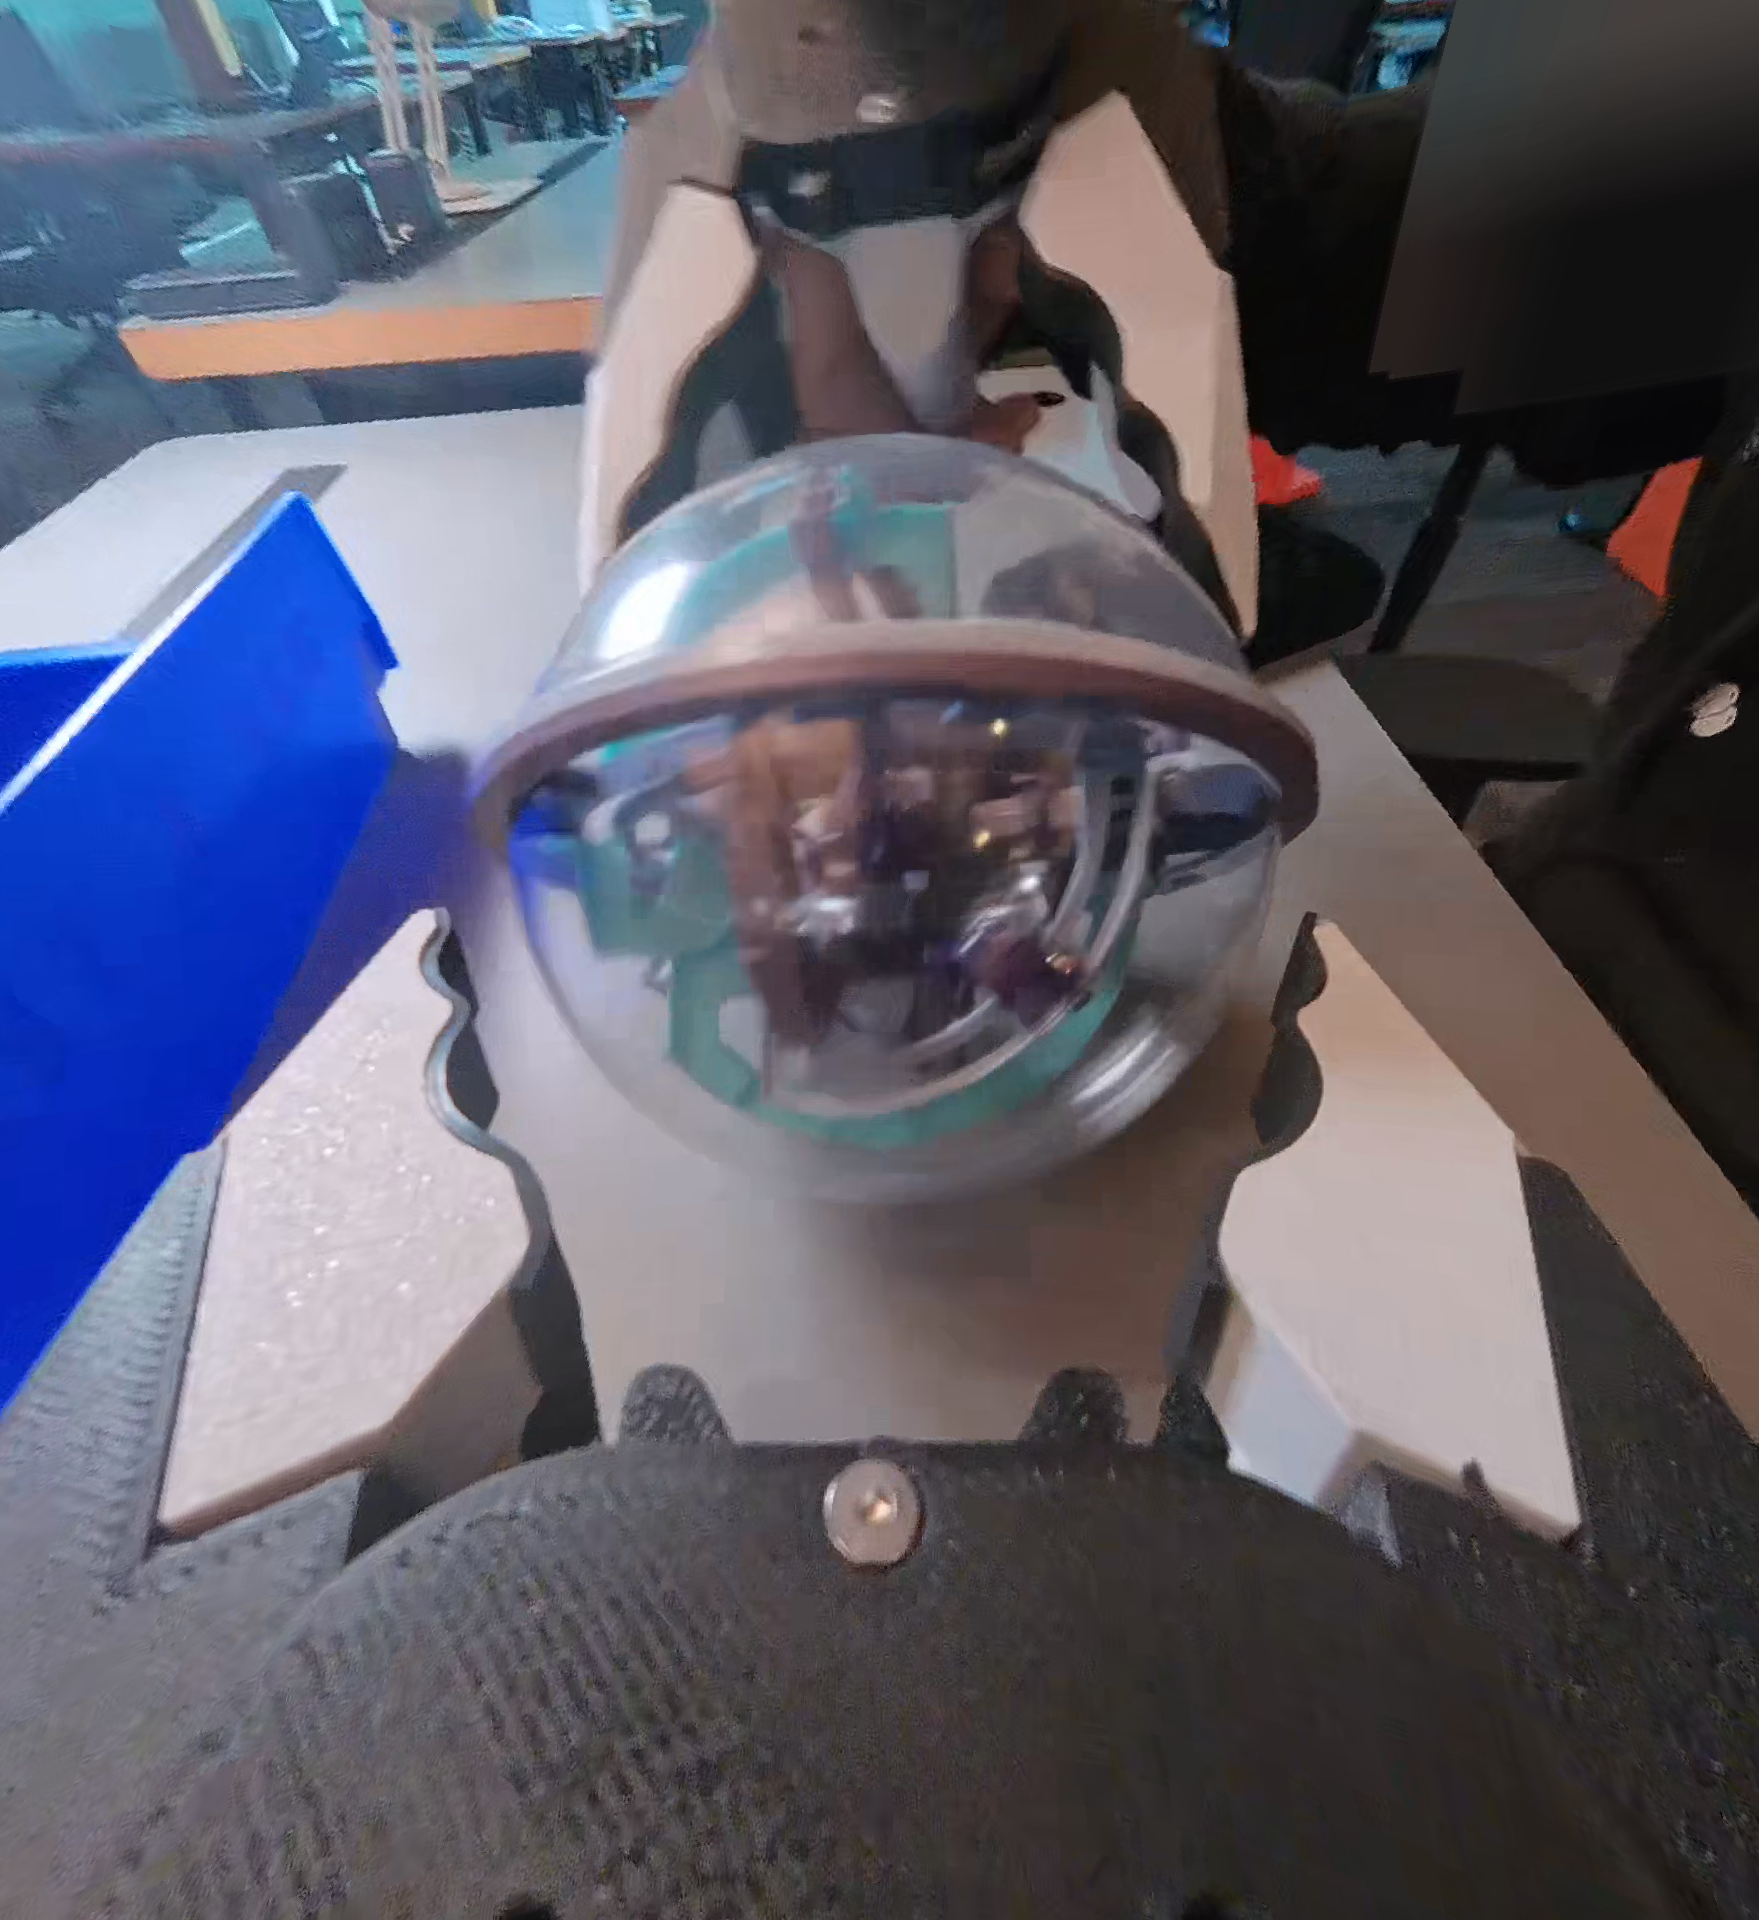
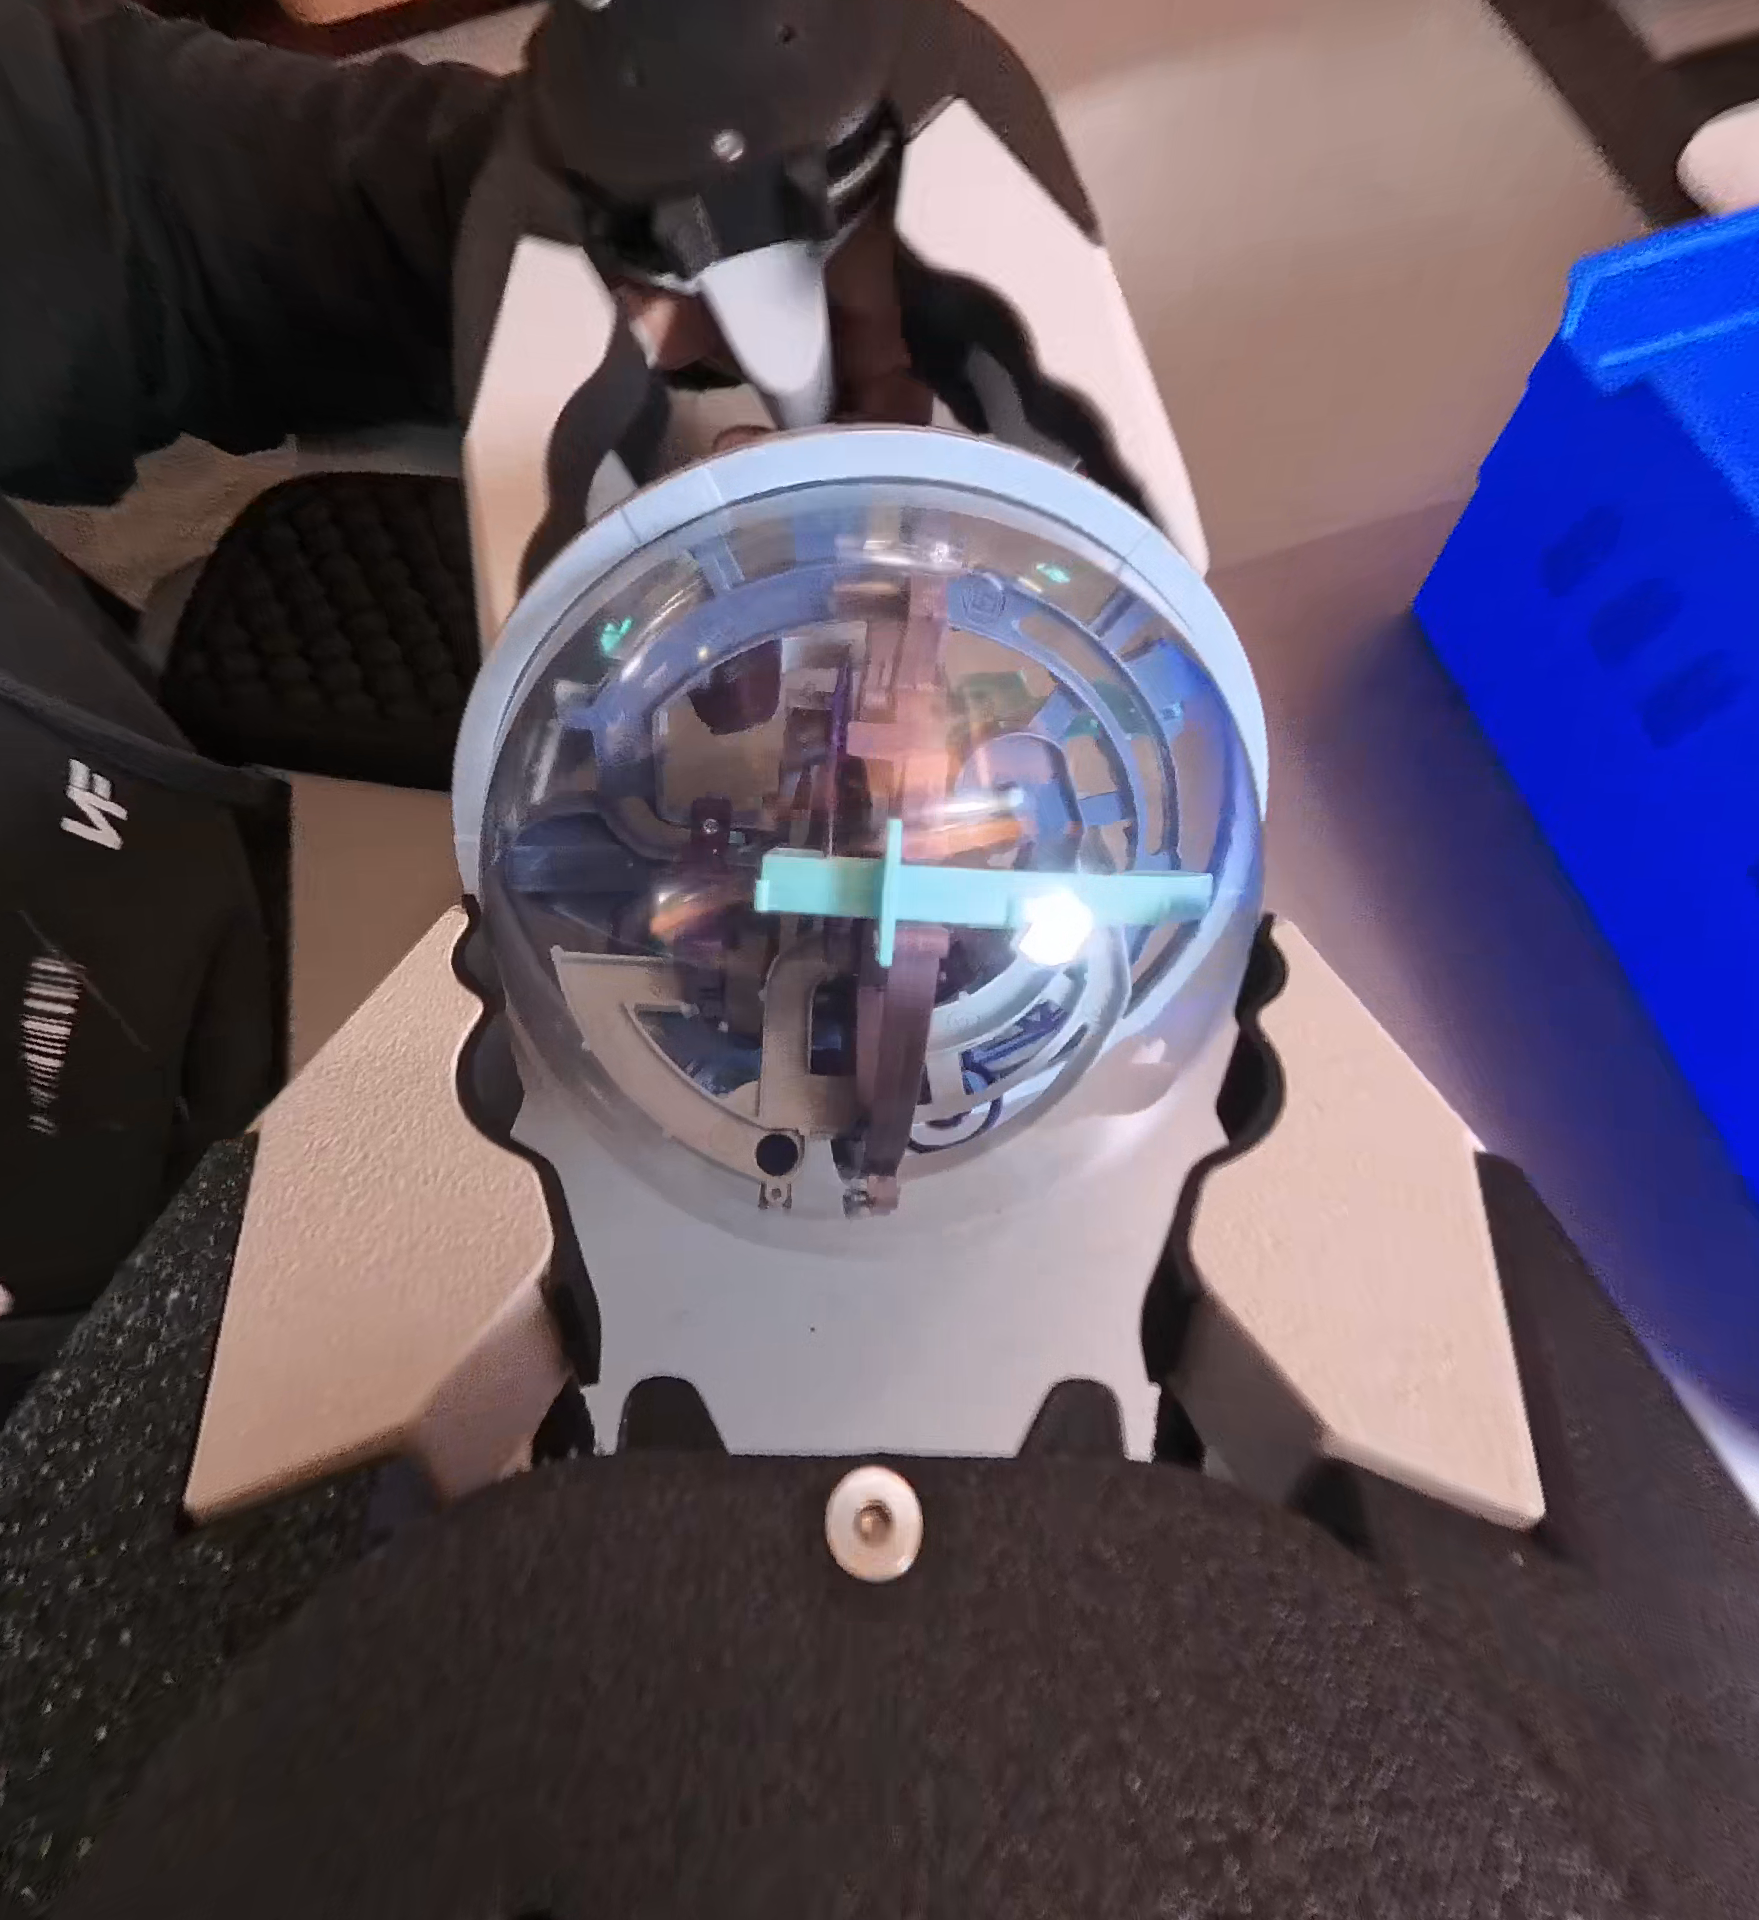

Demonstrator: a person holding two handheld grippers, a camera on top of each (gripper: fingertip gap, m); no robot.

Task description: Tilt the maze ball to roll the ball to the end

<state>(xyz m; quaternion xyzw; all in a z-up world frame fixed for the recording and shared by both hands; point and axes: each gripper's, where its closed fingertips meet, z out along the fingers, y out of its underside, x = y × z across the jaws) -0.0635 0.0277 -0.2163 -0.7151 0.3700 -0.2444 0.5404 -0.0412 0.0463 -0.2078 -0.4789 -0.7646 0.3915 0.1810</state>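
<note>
The maze ball [image 1: 885,821] is a clear sphere with a grey rim band and coloured tracks inside. It is held just above the grey table [image 1: 480,520] between two grippers that face each other. My left gripper [image 1: 875,987] holds it from the near side, its fingertips against the ball's lower flanks. My right gripper [image 2: 864,977] is shut on the maze ball [image 2: 859,831], with both pads touching its sides. Each view shows the other gripper's white fingers [image 1: 1145,270] [image 2: 511,416] behind the ball. I cannot pick out the small ball inside; the sphere is blurred in the left wrist view.
A blue plastic bin [image 1: 127,883] stands close beside the ball and nearly touches it; it also shows in the right wrist view [image 2: 1633,779]. A person in dark clothing [image 2: 75,935] stands at the table edge on the opposite side, by a black mesh chair [image 2: 324,623].
</note>
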